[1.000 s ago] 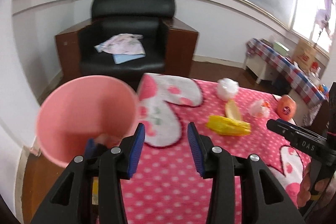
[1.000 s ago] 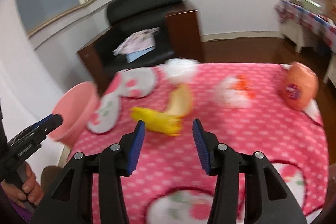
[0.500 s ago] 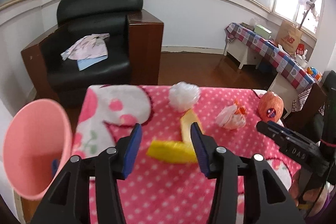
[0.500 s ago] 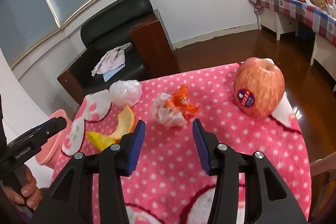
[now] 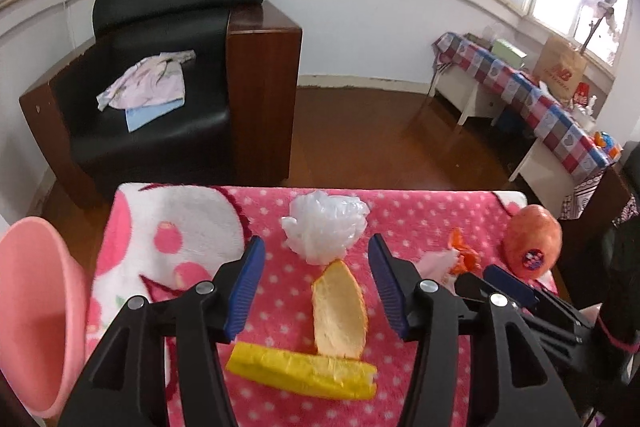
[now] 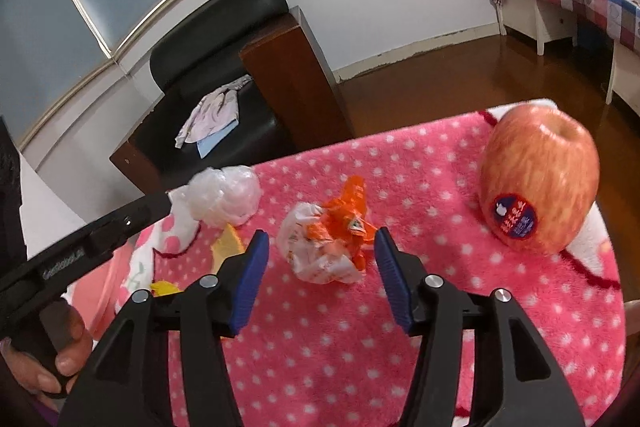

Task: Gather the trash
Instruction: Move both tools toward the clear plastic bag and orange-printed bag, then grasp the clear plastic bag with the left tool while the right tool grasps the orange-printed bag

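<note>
On the pink dotted blanket [image 5: 420,223] lie a crumpled white plastic bag [image 5: 324,223], an orange peel [image 5: 339,311] and a yellow peel strip [image 5: 300,371]. My left gripper [image 5: 316,287] is open and empty, its jaws on either side of the orange peel and above it. A crumpled white and orange wrapper [image 6: 328,239] lies just ahead of my right gripper [image 6: 318,275], which is open and empty. The plastic bag [image 6: 224,195] also shows in the right wrist view. A pink bin [image 5: 36,315] stands at the blanket's left edge.
An apple [image 6: 536,179] with a sticker sits at the blanket's right side. A black armchair [image 5: 160,87] with clothes stands behind the table. A bench with a checked cloth [image 5: 532,99] is at the far right. Wooden floor lies between.
My left gripper swung right from the pink bin to over the peels. My right gripper swung right and closer to the wrapper. Both jaws stayed open.
</note>
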Demonstrator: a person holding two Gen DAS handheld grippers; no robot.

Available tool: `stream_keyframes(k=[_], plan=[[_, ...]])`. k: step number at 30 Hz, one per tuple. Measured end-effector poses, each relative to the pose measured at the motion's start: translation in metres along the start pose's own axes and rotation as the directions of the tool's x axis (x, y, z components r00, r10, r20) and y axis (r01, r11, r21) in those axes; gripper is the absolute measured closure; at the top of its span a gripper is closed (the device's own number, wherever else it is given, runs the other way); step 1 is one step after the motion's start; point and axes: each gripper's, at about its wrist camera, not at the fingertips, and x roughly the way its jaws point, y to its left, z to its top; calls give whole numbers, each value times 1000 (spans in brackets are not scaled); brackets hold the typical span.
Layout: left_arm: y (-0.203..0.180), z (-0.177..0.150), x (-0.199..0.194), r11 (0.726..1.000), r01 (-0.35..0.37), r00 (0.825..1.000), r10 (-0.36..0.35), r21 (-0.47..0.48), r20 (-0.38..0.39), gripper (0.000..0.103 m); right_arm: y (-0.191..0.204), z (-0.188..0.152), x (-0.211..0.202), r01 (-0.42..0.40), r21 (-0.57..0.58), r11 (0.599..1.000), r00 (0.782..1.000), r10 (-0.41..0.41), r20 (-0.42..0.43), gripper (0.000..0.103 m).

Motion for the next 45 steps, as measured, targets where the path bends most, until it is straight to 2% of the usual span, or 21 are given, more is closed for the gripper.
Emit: stream_keyframes(k=[5, 10, 12, 17, 19, 21, 24, 31, 45], plan=[[-9, 5, 20, 1000, -13, 1000, 13, 19, -9, 50, -9, -3, 8, 5, 12, 1000, 1000, -5, -24, 47], [-8, 5, 38, 1000, -15, 999, 14, -22, -32, 51, -4, -3, 11, -1, -1, 1000, 1000, 1, -21, 47], [-7, 3, 43, 1000, -22, 999, 21, -20, -35, 68, -4, -5, 14, 17, -8, 1000, 1000, -17, -25, 47], [-9, -2, 43, 1000, -19, 1000, 19, -23, -18, 86, -2, -6, 14, 20, -35, 999, 1000, -20, -16, 48], [-12, -4, 35, 1000, -14, 1000, 14, -18, 1, 90, -2, -6, 13, 16, -41, 999, 1000, -17, -11, 51], [-14, -7, 26, 1000, -8, 1000, 9, -20, 15, 91, -4, -7, 12, 4, -40, 999, 1000, -5, -13, 61], [-18, -11, 4, 1000, 12, 999, -11, -21, 53, 92, -5, -8, 10, -8, -37, 999, 1000, 8, -9, 67], [-18, -25, -41, 998, 37, 992, -30, -50, 121, 92, -8, -6, -5, -40, -18, 999, 998, 41, 46, 68], [-17, -48, -111, 996, -52, 980, 64, -66, 187, 92, -2, -1, -28, -130, -19, 991, 985, 131, 113, 68]])
